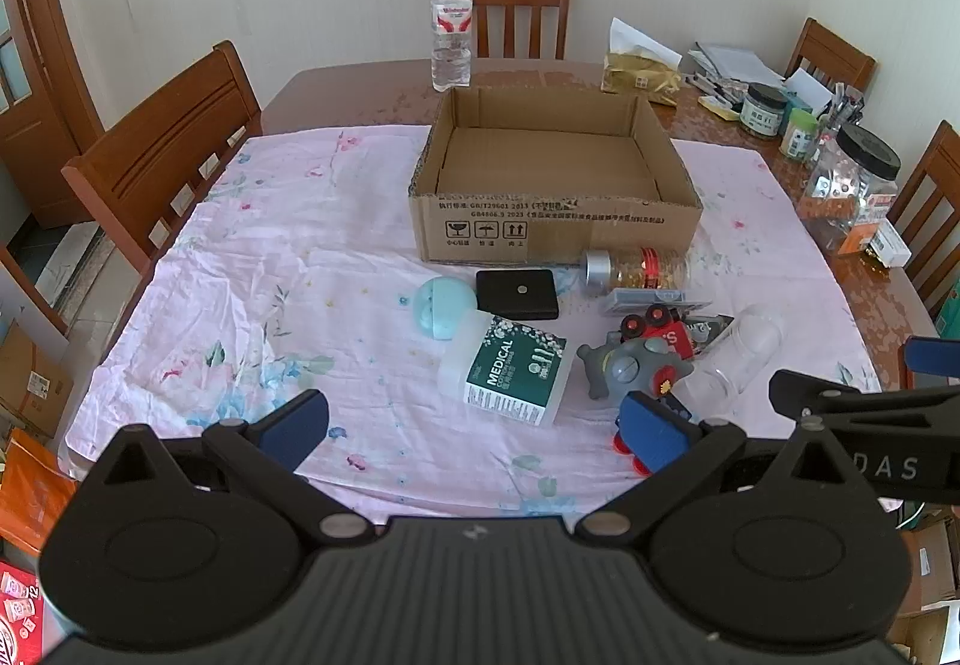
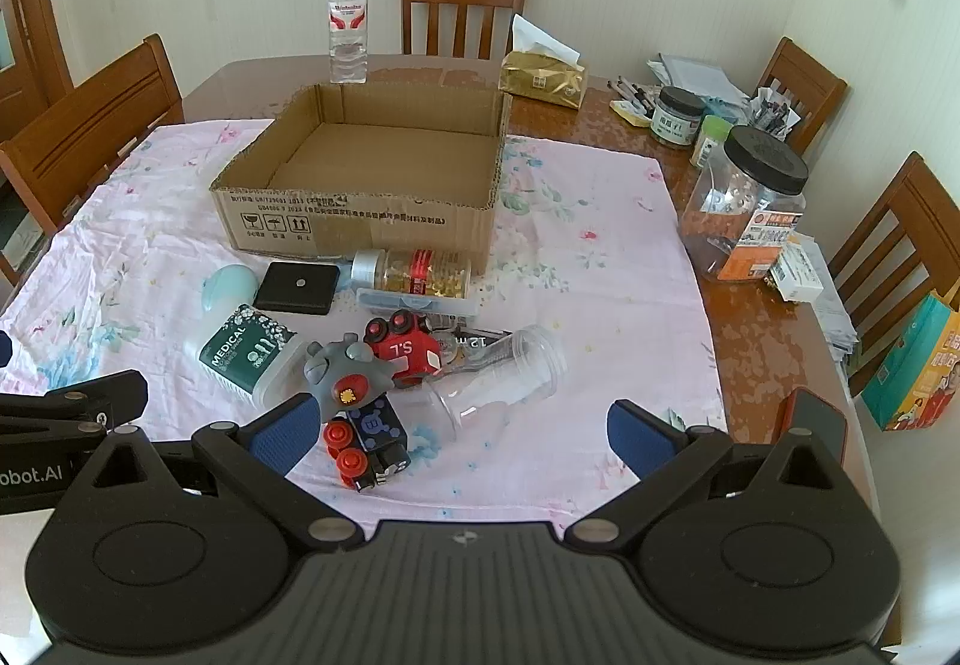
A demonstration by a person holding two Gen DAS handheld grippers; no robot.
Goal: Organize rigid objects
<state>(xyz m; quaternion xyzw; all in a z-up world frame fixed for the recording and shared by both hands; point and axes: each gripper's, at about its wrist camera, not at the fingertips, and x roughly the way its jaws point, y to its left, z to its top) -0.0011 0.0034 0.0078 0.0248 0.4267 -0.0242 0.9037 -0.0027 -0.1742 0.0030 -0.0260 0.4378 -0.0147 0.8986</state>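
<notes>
A: Status? 
B: I'm holding both tongs, left gripper (image 1: 474, 425) and right gripper (image 2: 465, 428), spread wide and empty. The toys (image 2: 384, 371) are lying clustered before the empty cardboard box (image 2: 360, 221). 
A: Advice? 
B: I'm thinking: straddle one toy squarely.

You are looking at a crumpled pink floral cloth (image 1: 288, 257) lying matt and soft over a glossy, reflective wooden table (image 1: 372, 89), with a rough, matt corrugated cardboard box (image 1: 555, 221) sitting on it. Before the box, a clear plastic jar (image 1: 639, 270) is showing a brushed metal-looking cap, a matt black flat case (image 1: 517, 294) is lying dull, and a transparent smooth plastic cup (image 2: 510, 374) is catching the light beside glossy plastic toys (image 2: 384, 365). You are holding grippers whose matt black plastic bodies are carrying textured blue pads (image 2: 285, 434).
</notes>
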